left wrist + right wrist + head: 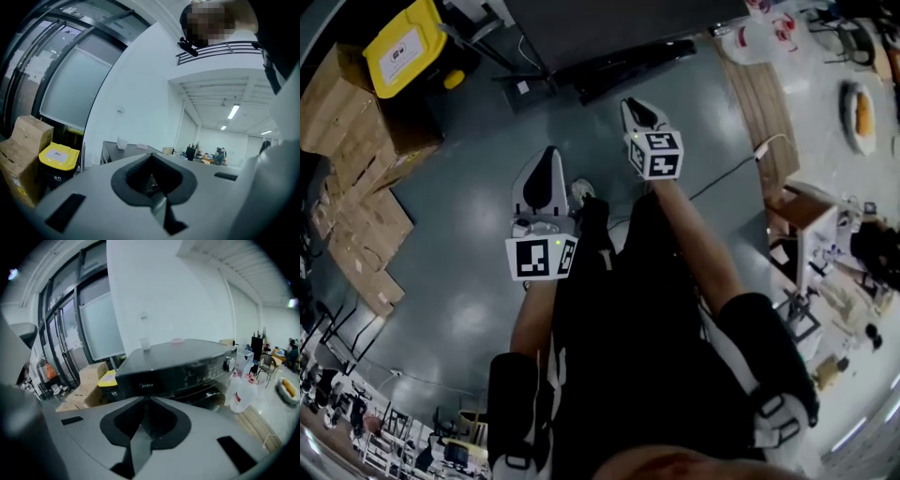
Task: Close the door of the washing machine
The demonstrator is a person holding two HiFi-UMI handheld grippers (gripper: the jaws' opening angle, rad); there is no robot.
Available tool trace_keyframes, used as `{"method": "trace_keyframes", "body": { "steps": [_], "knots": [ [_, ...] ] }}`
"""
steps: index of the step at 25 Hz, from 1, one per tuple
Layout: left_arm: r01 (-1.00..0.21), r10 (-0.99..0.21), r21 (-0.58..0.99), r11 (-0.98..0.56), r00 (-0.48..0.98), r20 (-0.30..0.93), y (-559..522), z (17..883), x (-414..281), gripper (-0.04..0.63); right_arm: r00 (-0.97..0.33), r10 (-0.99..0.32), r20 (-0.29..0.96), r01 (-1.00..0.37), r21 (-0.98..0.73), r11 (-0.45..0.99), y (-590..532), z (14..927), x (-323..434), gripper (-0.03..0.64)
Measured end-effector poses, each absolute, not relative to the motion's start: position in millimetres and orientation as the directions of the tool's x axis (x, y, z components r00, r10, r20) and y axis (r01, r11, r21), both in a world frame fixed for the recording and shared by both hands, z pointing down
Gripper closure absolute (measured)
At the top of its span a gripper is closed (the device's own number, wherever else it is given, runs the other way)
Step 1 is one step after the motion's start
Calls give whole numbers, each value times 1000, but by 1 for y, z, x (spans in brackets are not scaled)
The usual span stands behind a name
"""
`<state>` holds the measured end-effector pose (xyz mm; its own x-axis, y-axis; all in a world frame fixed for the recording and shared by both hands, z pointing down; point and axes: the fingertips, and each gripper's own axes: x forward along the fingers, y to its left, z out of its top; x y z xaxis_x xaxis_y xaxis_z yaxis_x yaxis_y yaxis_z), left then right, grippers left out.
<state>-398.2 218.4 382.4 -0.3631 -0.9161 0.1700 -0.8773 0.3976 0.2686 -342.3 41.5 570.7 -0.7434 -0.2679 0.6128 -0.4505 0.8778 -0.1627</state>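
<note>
Dark grey and boxy, the washing machine (pixel 178 364) fills the middle of the right gripper view. Its control panel and knob sit to the right of centre, and a small white cup (pixel 145 343) stands on its flat top. In the head view we see the same machine at the top centre of the frame. The door (pixel 642 58), as far as we can tell from this steep angle, is the black panel angling out from the machine's front rather than lying flush.

Both tools hang over the grey floor (pixel 469 206), below the machine in the frame and apart from it. The left hand-held gripper (pixel 546 169) sits just left of centre. We see its jaws pressed together with nothing between them. The right hand-held gripper (pixel 636 108) is higher in the frame and nearer the machine. Its jaws also meet at the tip and hold nothing.

A yellow-lidded bin (pixel 408 42) stands at the upper left, with cardboard boxes (pixel 356 122) stacked beside it down the left edge. White plastic jugs (pixel 241 390) with red labels rest at the right of the machine, near a wooden board (pixel 764 122). A thin white cable (pixel 741 164) trails across the floor right of centre.
</note>
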Motion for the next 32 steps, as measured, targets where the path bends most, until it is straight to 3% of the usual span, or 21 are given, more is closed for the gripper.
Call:
{"method": "trace_keyframes", "body": {
  "steps": [8,14,19,32],
  "knots": [
    [-862,-893,235,449,-428,136,200,329,-381,591,-854,-253,454,-394,-250,885,22,443,-305,589],
    [-824,-869,282,492,-485,99,179,291,-356,591,-886,-249,392,-355,-226,907,7,384,-256,594],
    [-830,-860,229,509,-501,96,160,273,-341,591,-918,-207,338,-285,-200,937,-3,339,-237,601],
    [-823,-848,209,529,-522,91,137,274,-338,591,-948,-149,283,-207,-189,960,-6,317,-244,611]
  ]
}}
